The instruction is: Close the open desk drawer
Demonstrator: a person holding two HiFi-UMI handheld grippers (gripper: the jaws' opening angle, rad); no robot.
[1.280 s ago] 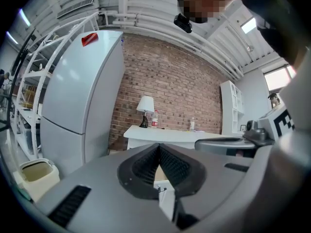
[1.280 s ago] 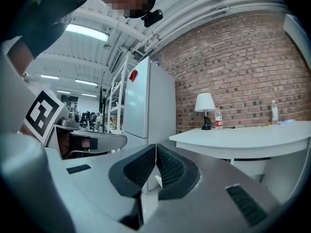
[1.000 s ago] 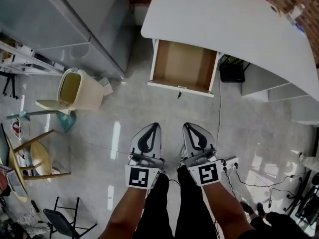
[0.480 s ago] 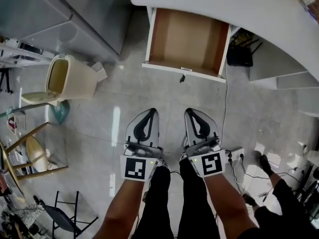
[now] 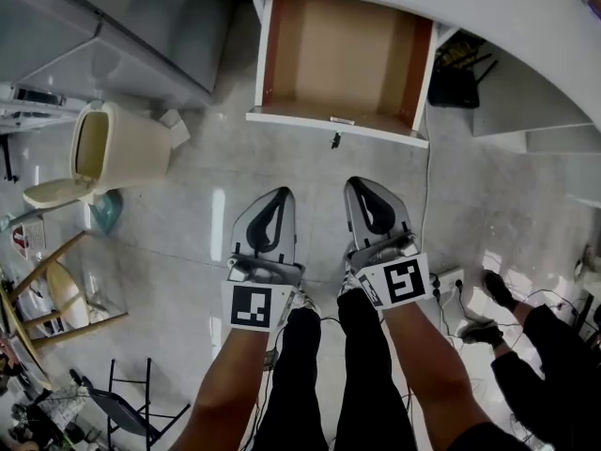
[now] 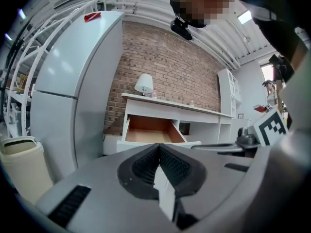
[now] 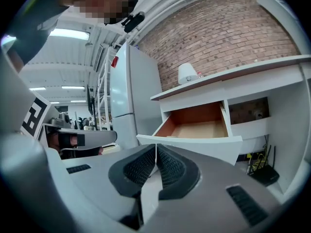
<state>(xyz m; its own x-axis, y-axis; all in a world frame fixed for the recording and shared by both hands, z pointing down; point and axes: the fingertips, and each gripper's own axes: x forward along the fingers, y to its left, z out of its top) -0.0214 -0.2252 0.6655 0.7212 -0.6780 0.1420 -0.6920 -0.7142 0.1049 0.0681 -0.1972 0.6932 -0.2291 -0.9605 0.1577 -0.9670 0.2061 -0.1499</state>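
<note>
Drawer (image 5: 343,59) hangs open under the white desk (image 5: 526,26), well apart from the left gripper (image 5: 277,200) and right gripper (image 5: 364,191). Both have jaws shut and hold nothing. Pushing one corner could jam it crooked.

A cream plastic swing-lid bin (image 5: 113,148) stands to the left of the jaws, beside a tall pale-grey fridge (image 5: 103,26) ahead-left. A small black box with cables (image 5: 457,81) sits ahead-right, and a white power strip (image 5: 447,279) lies just right. A white-shaded lamp (image 6: 144,84) stands ahead, before a red-brick wall (image 6: 165,62).
</note>
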